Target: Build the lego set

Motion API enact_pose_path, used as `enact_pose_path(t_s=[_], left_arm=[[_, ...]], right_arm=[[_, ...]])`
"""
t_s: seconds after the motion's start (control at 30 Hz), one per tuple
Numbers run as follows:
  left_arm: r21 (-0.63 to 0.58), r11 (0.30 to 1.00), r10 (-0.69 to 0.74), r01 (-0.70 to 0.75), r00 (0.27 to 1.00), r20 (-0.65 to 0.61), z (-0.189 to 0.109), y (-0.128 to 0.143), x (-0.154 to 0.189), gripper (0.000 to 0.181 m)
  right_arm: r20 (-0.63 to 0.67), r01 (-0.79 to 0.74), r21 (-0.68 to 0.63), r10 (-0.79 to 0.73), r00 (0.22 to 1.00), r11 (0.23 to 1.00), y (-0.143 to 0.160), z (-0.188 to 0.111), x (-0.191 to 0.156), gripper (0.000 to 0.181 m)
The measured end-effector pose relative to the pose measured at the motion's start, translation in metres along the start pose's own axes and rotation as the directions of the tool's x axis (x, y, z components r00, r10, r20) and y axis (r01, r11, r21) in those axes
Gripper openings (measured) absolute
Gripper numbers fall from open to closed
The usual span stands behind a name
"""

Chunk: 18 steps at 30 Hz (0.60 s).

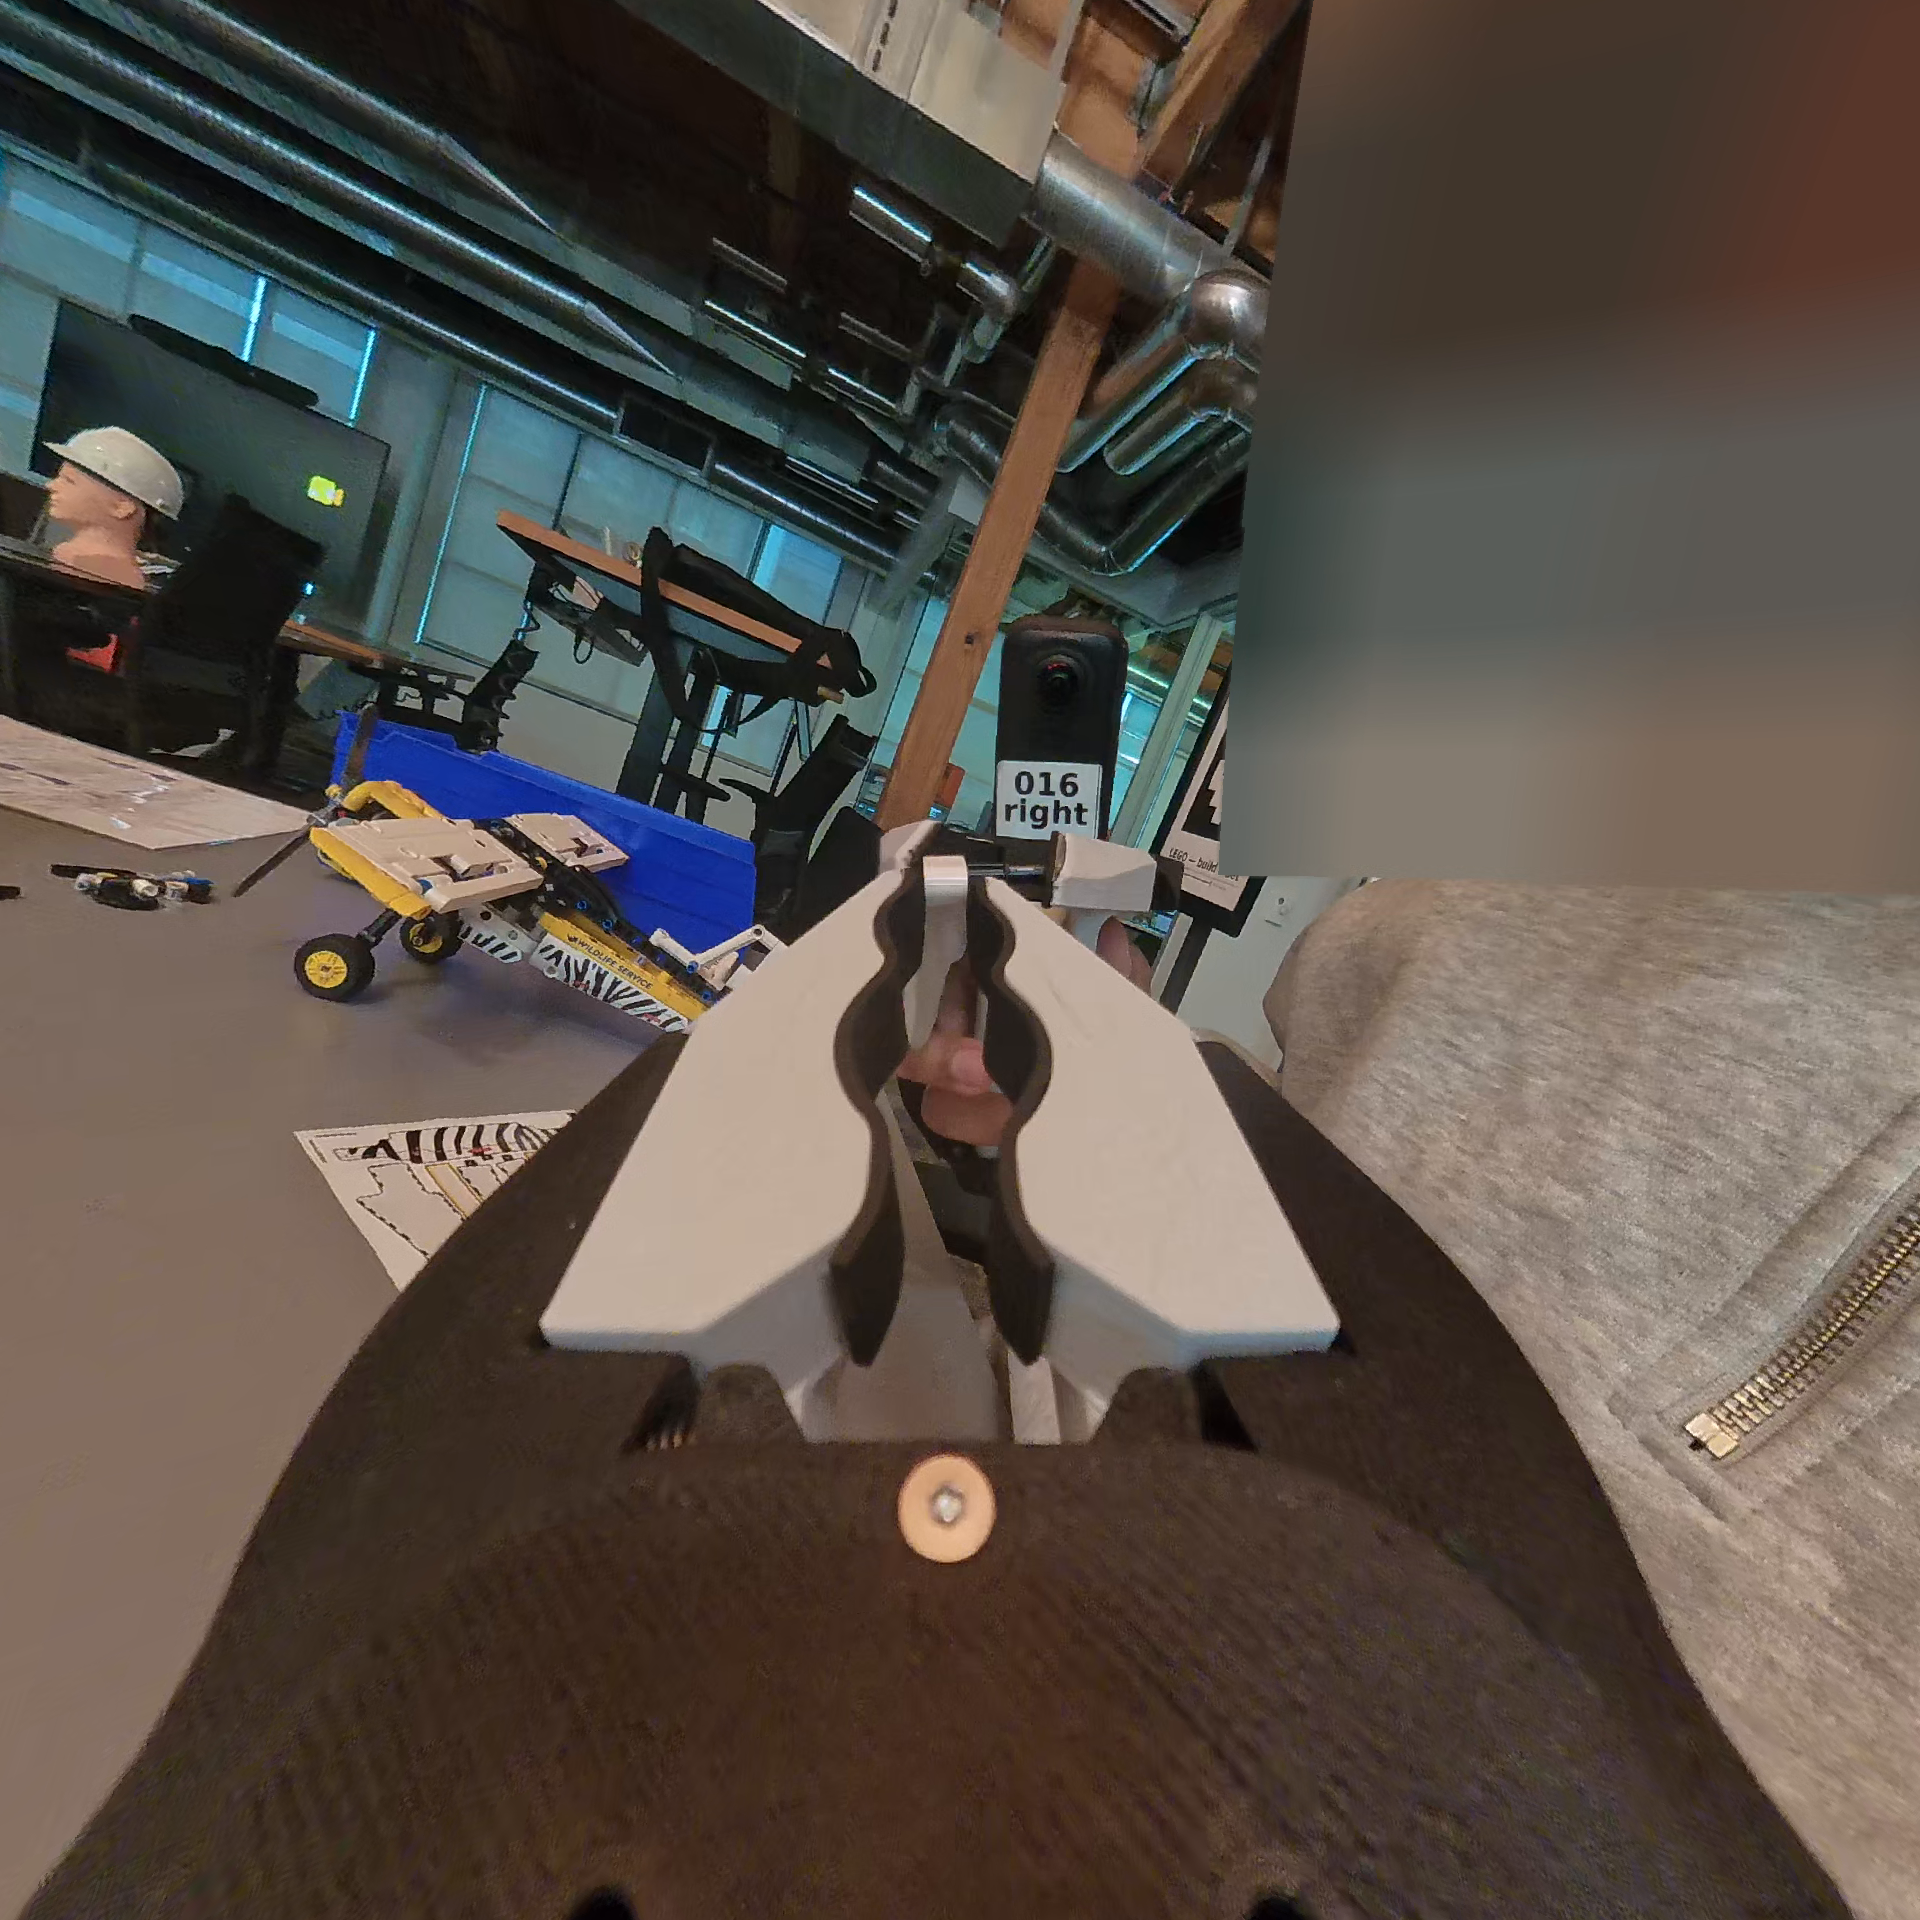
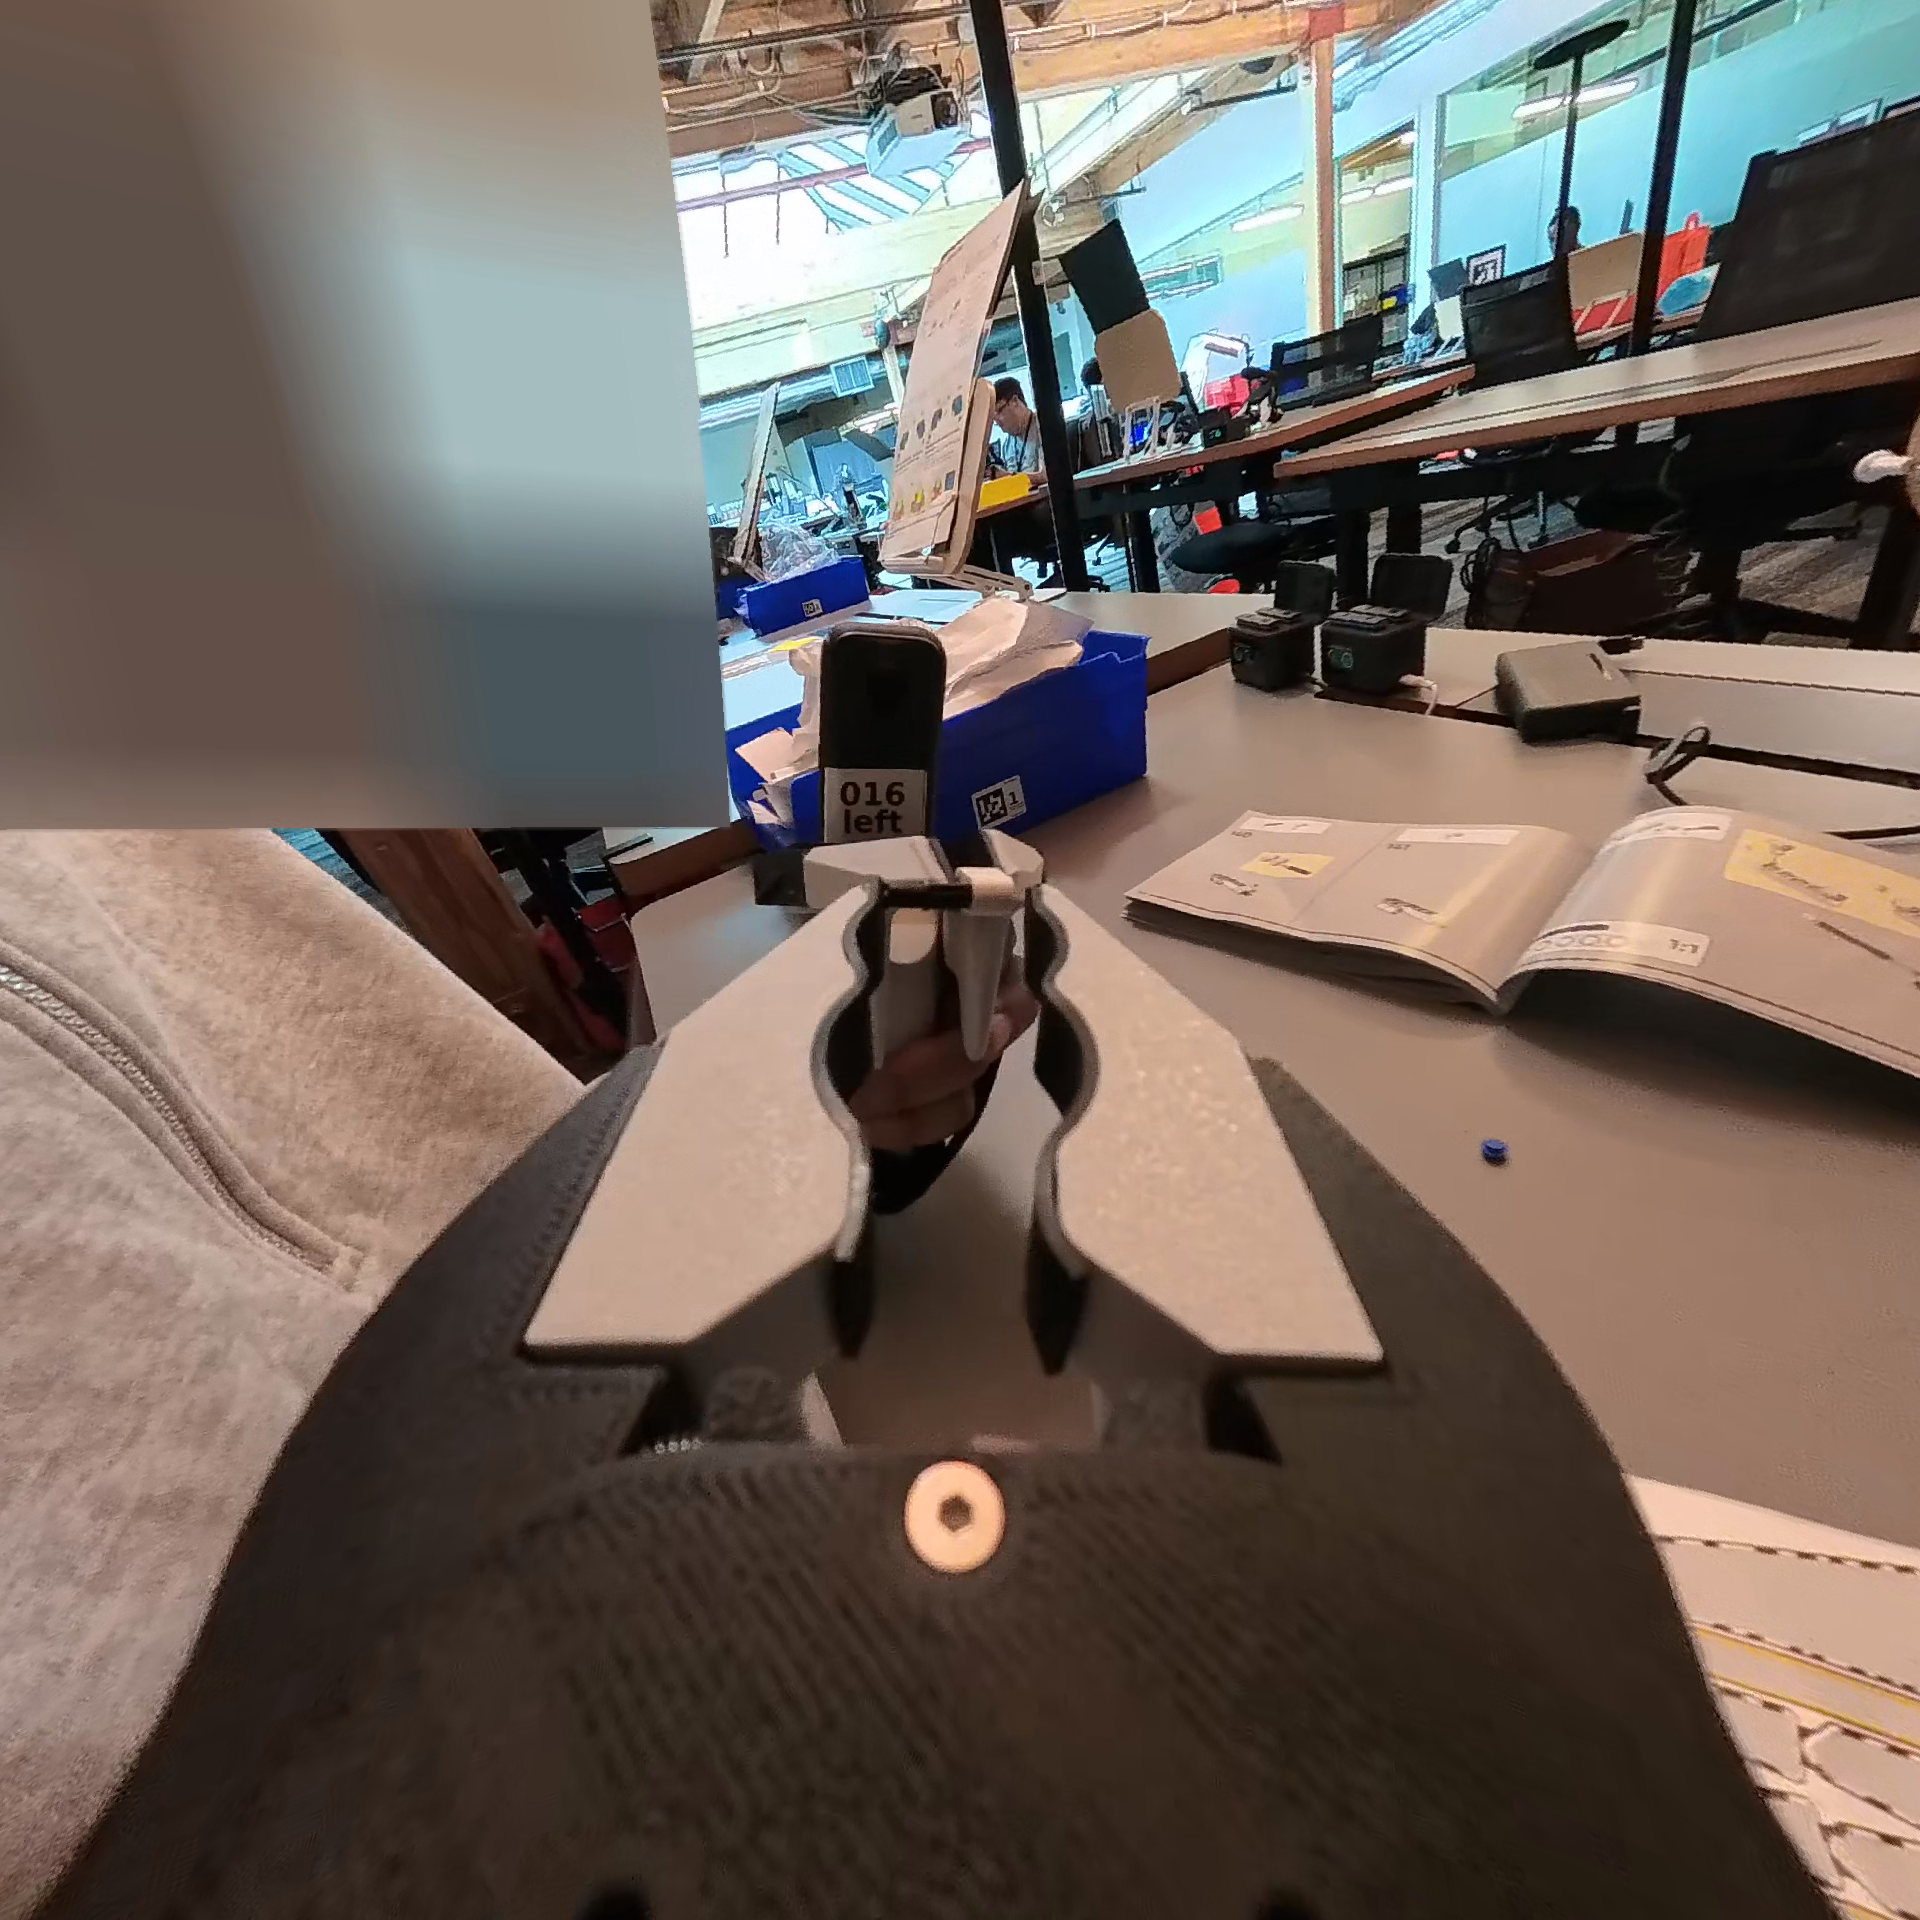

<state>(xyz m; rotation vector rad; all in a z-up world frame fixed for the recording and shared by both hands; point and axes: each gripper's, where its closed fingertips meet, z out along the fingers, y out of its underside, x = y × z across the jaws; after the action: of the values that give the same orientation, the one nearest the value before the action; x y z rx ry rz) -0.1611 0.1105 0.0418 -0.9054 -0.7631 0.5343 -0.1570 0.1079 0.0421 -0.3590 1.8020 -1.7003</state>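
My left gripper and right gripper face each other tip to tip above the grey table. A small lego piece, a black axle with white parts on it, sits between the tips and also shows in the left wrist view. The left jaws stand almost closed on its white end. The right jaws stand narrowly apart with the axle across the tips. A yellow and white lego plane with zebra stickers stands on the table to the left.
A blue bin stands behind the plane, with loose pieces and a sticker sheet nearby. An open instruction booklet, a tiny blue pin, a blue bin of bags and black boxes lie right. A grey hoodie is close. The tips of both grippers are at nearly the same place.
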Motion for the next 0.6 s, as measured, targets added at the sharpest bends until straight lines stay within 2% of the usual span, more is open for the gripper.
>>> enact_pose_path(t_s=[0.23, 0.6], left_arm=[[-0.013, 1.000, -0.001, 0.001, 1.000, 0.004, -0.0003, 0.0015, -0.0004, 0.007], [-0.060, 0.998, 0.021, -0.018, 0.999, 0.048, 0.0010, 0.0078, -0.0040, 0.007]], right_arm=[[-0.011, 0.040, -0.010, -0.040, 0.999, 0.999, 0.0012, 0.0001, -0.0008, 0.022], [0.014, -0.027, -0.032, 0.028, 1.000, 0.999, 0.0063, -0.0035, 0.0029, 0.022]])
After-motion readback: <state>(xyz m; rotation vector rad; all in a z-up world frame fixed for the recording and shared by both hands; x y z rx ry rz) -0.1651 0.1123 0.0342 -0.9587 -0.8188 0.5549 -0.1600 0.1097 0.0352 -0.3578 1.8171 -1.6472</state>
